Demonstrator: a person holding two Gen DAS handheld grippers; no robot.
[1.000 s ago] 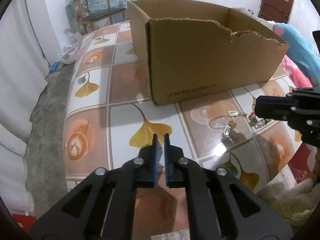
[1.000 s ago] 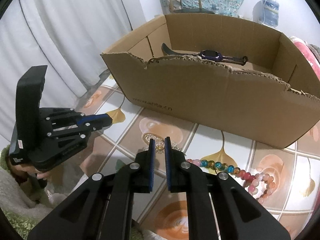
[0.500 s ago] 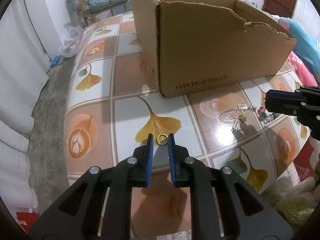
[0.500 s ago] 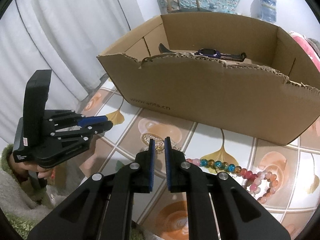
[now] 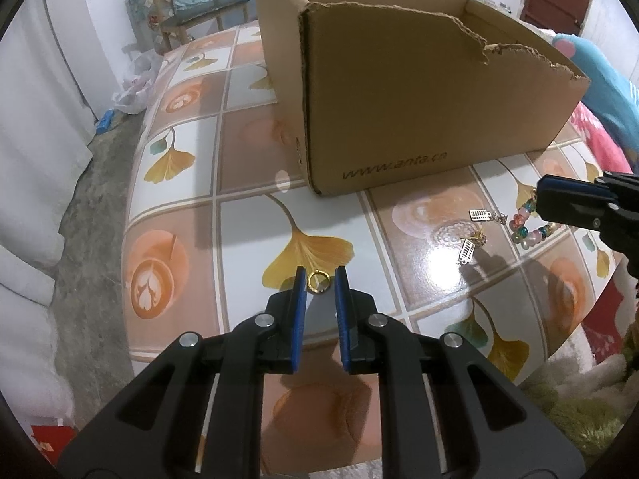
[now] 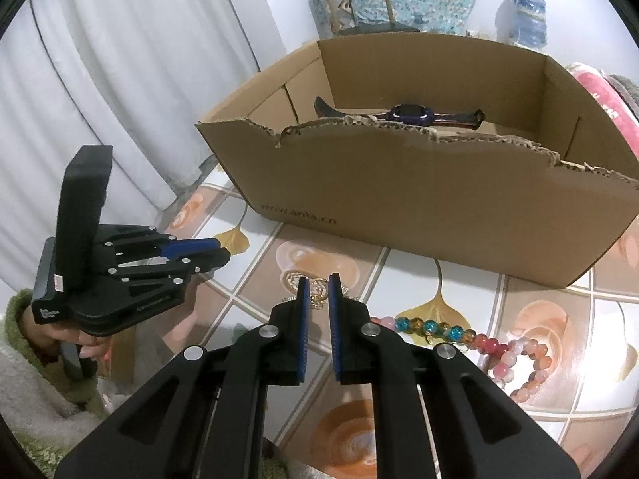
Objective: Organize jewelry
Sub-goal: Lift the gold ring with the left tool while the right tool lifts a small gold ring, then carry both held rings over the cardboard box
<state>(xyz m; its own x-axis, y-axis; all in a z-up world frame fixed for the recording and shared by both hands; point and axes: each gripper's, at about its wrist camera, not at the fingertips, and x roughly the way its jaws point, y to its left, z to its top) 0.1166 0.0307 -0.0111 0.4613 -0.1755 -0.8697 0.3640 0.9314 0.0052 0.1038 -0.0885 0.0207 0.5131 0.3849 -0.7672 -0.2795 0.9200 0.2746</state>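
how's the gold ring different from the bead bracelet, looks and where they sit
The gold ring is one small plain metal band; the bead bracelet is a much longer string of blue, amber, red and pink beads. The ring lies at the left gripper fingertips; the bracelet lies beside the right gripper. Both rest on the patterned tabletop, outside the cardboard box.

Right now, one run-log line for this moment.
left tongs: jaws just closing, gold ring between, not gripped | right tongs: nearly shut, empty | cardboard box: watch inside | bead bracelet: on table
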